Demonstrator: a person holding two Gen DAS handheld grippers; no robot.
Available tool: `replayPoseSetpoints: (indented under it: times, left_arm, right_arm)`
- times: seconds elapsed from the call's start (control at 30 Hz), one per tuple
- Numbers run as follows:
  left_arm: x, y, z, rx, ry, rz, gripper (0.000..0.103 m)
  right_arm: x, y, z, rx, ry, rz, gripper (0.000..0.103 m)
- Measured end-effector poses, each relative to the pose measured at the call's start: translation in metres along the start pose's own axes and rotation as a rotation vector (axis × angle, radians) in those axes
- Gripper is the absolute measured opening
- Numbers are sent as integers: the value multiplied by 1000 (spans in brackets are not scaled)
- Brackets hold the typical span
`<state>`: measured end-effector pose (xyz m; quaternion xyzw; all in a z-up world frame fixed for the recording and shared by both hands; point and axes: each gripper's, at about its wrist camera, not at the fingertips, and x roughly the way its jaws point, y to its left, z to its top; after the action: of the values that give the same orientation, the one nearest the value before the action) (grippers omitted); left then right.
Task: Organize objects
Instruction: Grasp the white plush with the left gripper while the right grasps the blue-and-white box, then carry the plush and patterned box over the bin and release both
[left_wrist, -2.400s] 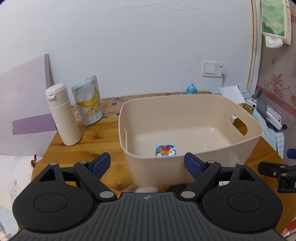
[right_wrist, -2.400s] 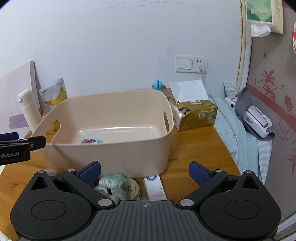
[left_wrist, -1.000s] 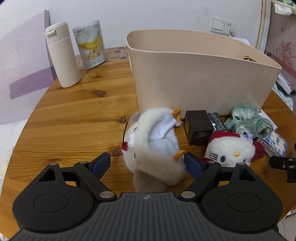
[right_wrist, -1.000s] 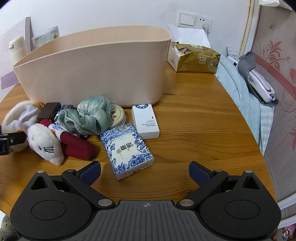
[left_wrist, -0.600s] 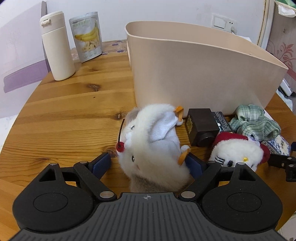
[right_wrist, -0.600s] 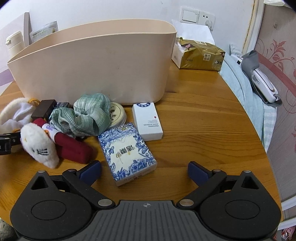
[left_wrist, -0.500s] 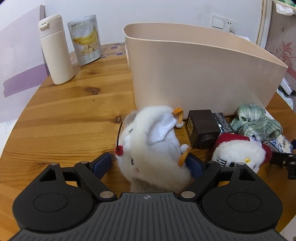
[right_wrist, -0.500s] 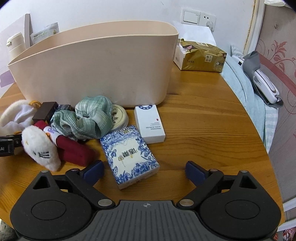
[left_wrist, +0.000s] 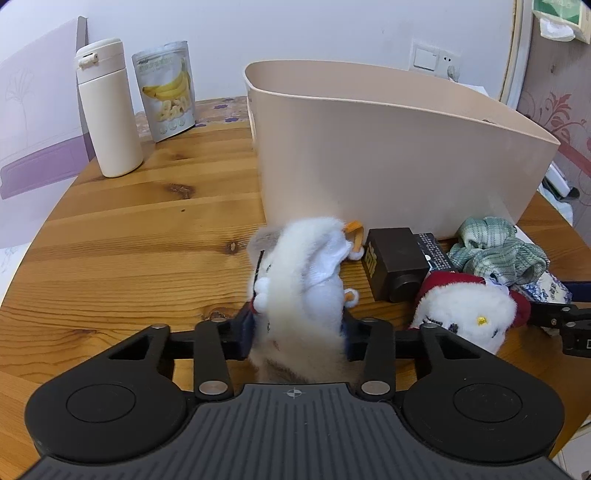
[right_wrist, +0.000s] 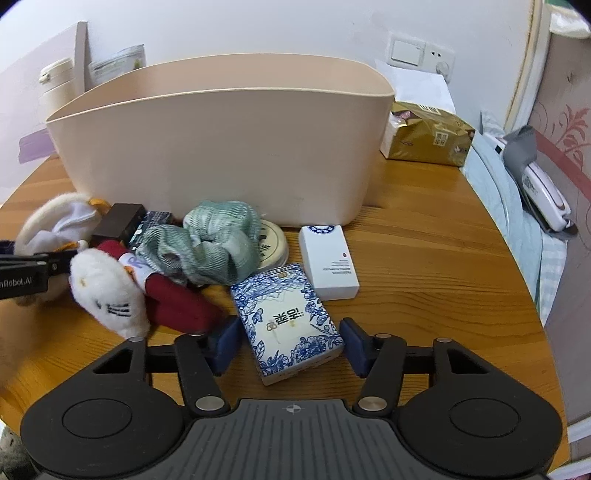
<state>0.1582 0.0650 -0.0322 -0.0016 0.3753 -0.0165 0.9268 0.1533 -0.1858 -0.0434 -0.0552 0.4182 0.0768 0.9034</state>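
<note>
While the left gripper (left_wrist: 297, 326) has just been closing, its 2 blue pads now pinch the white plush toy (left_wrist: 303, 280), a fluffy, long-furred animal with grey patches, orange loops and a small red bead, lying on the wooden table (left_wrist: 129, 243) just in front of the beige bin (left_wrist: 388, 155). The bin is smooth matte plastic with rounded corners and gently flared walls.

The right gripper (right_wrist: 290, 341) has also just been closing; its jaws straddle the blue-and-white floral box (right_wrist: 288, 321), a glossy flat carton lying at a slant. The pads look just short of its sides, though the angle makes contact hard to judge.

Beside the white plush lies a dark brown box (left_wrist: 393, 264), and next to it a second plush (left_wrist: 465, 312), white-faced with a dark red cap. A green checked scrunchie (right_wrist: 214, 245), soft and gathered, rests partly over a round tin (right_wrist: 271, 245). A plain white carton (right_wrist: 328, 262) sits just beside the floral box. Further back stand a cream cylindrical flask (left_wrist: 109, 107) and a silvery banana-chip pouch (left_wrist: 168, 92).
</note>
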Motion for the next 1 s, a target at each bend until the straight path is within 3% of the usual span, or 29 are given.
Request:
replayPoseSetpoints:
  times: [0.27, 1.0]
  left_arm:
    - [-8, -1, -2, 0, -13, 0, 29]
    - [-53, 14, 1, -47, -105, 7, 27]
  right_arm:
    - [-7, -2, -5, 14, -1, 18, 48]
    - [-43, -5, -4, 37, -103, -11, 45]
